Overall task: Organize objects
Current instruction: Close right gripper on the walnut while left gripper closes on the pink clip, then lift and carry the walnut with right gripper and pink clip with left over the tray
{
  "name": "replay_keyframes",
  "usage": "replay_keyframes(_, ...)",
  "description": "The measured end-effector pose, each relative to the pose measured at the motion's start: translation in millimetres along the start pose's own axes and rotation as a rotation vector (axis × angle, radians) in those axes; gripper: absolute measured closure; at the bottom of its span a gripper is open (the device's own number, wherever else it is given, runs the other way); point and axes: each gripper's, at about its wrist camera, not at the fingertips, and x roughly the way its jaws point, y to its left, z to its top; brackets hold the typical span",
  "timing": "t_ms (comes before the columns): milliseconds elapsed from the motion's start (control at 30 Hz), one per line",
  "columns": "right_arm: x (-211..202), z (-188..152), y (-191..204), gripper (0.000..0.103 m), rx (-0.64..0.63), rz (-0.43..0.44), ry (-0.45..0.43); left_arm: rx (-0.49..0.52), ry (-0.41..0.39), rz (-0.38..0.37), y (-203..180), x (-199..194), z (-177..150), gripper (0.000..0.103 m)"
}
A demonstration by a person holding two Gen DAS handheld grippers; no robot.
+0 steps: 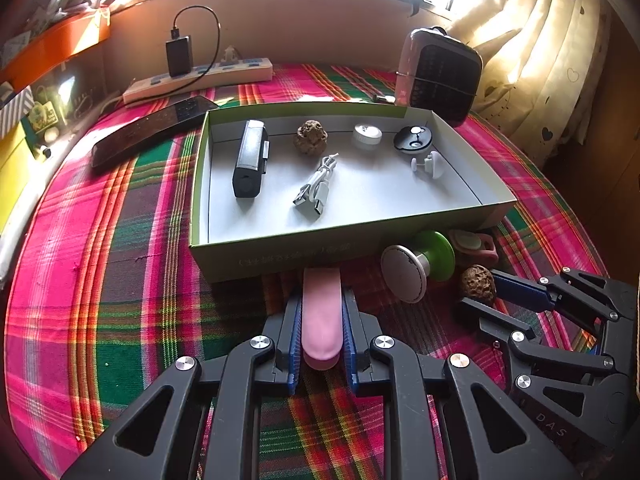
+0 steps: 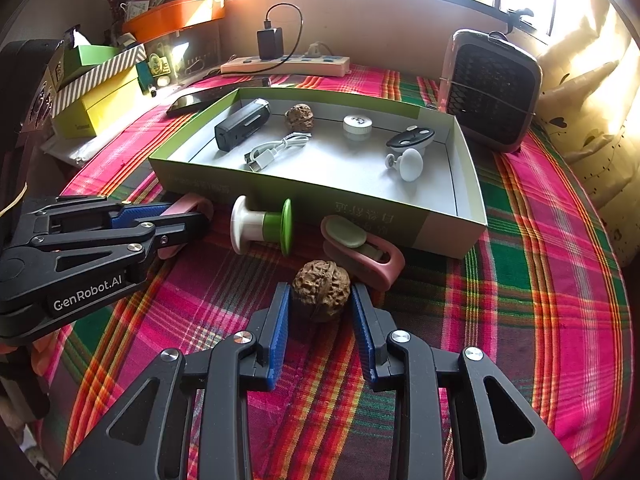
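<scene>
A tabletop (image 1: 100, 280) draped in a plaid cloth is seen, on which a shallow green box (image 1: 280, 248) is set; a black device (image 1: 250, 160), a white cable (image 1: 316, 188) and small round items are kept inside. Against the box's near wall, a pink clip (image 1: 322, 320) is clamped between the closed pads of the left hand-held gripper (image 1: 322, 320). A walnut (image 2: 322, 290) on the cloth is pinched by the right hand-held gripper (image 2: 322, 312), narrowly parted.
</scene>
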Motion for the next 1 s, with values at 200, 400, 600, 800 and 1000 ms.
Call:
replay_keyframes(200, 0.0, -0.1, 1.3, 0.072, -0.001, -0.003, 0.000, 0.004, -0.001, 0.003, -0.1, -0.8, -0.8, 0.087)
replay_keyframes(400, 0.2, 0.0, 1.0, 0.072, -0.001, -0.002, 0.000, 0.004, -0.002, 0.004, -0.2, -0.5, -1.2, 0.087)
replay_keyframes(600, -0.3, -0.1, 0.8, 0.072, 0.003, -0.002, 0.000, -0.006, -0.001, -0.003, 1.5, -1.9, -1.5, 0.087)
replay_keyframes(800, -0.7, 0.0, -0.2, 0.072, 0.006, -0.002, 0.000, -0.012, 0.003, -0.010, 2.9, -3.2, -1.5, 0.087)
replay_keyframes(1000, -3.4, -0.7, -0.8, 0.072, 0.017, -0.004, -0.009, -0.014, 0.005, -0.011, 3.3, -4.2, -2.0, 0.087)
